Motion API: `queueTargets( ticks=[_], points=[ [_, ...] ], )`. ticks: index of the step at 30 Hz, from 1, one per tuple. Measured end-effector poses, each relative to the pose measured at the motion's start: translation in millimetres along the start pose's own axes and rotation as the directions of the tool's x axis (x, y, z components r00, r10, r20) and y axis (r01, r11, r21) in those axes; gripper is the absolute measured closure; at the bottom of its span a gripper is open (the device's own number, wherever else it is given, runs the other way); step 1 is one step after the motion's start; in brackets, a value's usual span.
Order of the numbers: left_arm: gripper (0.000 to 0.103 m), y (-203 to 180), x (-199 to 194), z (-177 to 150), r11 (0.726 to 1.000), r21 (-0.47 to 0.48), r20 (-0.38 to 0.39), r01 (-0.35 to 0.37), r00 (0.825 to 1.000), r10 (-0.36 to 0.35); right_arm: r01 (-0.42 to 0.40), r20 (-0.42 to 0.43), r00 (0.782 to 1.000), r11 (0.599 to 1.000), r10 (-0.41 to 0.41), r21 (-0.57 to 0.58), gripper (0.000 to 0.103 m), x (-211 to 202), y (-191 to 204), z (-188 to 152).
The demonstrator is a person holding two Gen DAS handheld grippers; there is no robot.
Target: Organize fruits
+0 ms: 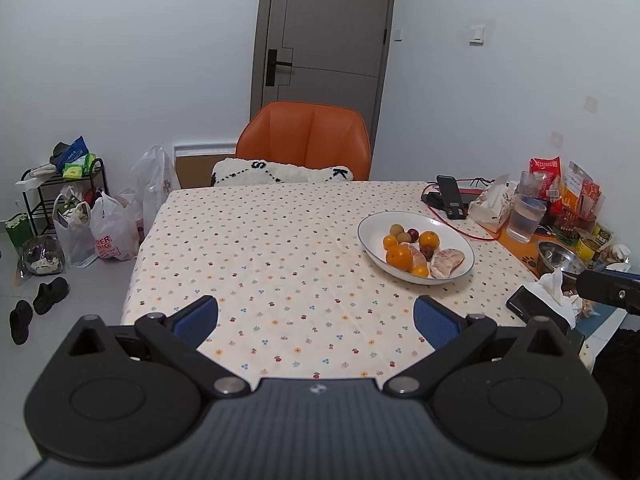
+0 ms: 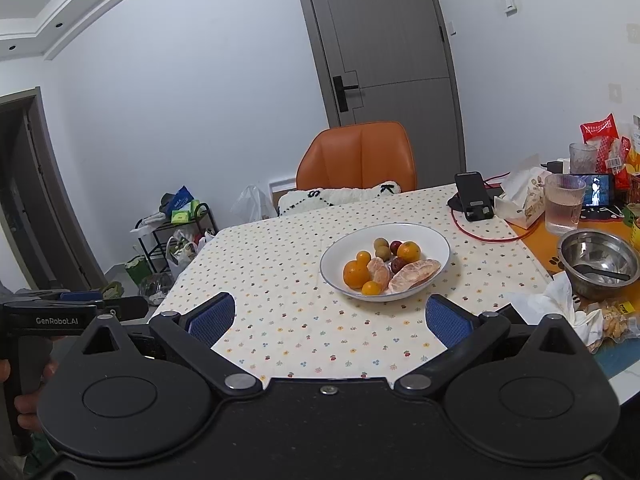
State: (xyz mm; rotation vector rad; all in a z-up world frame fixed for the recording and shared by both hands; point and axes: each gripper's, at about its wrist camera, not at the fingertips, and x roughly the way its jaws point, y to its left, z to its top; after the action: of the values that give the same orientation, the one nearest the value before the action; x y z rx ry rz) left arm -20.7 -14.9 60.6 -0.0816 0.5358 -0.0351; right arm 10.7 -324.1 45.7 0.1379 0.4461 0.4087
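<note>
Left wrist: left gripper (image 1: 316, 322) wide open, empty, over table (image 1: 256, 248) near edge; right gripper (image 2: 331, 320) likewise; fruit in plate (image 2: 336, 254) toward right edge.

left gripper (image 2: 76, 300) — "GenRobot.AI" | cushion (image 1: 280, 172) — "S", "K"

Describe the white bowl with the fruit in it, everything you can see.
The white bowl is a wide, shallow oval dish, glossy like ceramic, with a thin dark rim line. It sits upright on the dotted tablecloth, toward the table's right side. Inside lie small oranges, peeled citrus pieces, and small greenish and dark red fruits. Neither gripper touches it.
</note>
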Motion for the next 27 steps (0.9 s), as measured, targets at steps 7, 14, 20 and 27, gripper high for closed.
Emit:
queueTargets(
  ticks=[7, 14, 20, 27],
  points=[
    [0.0, 0.4, 0.3, 0.1, 1.0, 0.0, 0.0, 0.0, 1.0, 0.0, -0.001, 0.001, 1.0, 1.0, 0.001, -0.002, 0.0, 0.0, 0.3, 0.1],
    [0.0, 1.3, 0.4, -0.3, 1.0, -0.002, -0.001, -0.002, 1.0, 0.002, 0.001, -0.001, 1.0, 1.0, -0.001, -0.002, 0.0, 0.1, -0.2, 0.0],
    [0.0, 1.4, 0.5, -0.2, 1.0, -0.003, -0.001, -0.002, 1.0, 0.002, 0.001, -0.001, 1.0, 1.0, -0.001, -0.001, 0.0, -0.1, 0.0, 0.1],
    [0.0, 2.0, 0.9, -0.4, 1.0, -0.002, -0.004, -0.004, 1.0, 0.004, -0.002, -0.004, 1.0, 1.0, 0.002, -0.004, 0.0, 0.2, -0.4, 0.4]
  ],
)
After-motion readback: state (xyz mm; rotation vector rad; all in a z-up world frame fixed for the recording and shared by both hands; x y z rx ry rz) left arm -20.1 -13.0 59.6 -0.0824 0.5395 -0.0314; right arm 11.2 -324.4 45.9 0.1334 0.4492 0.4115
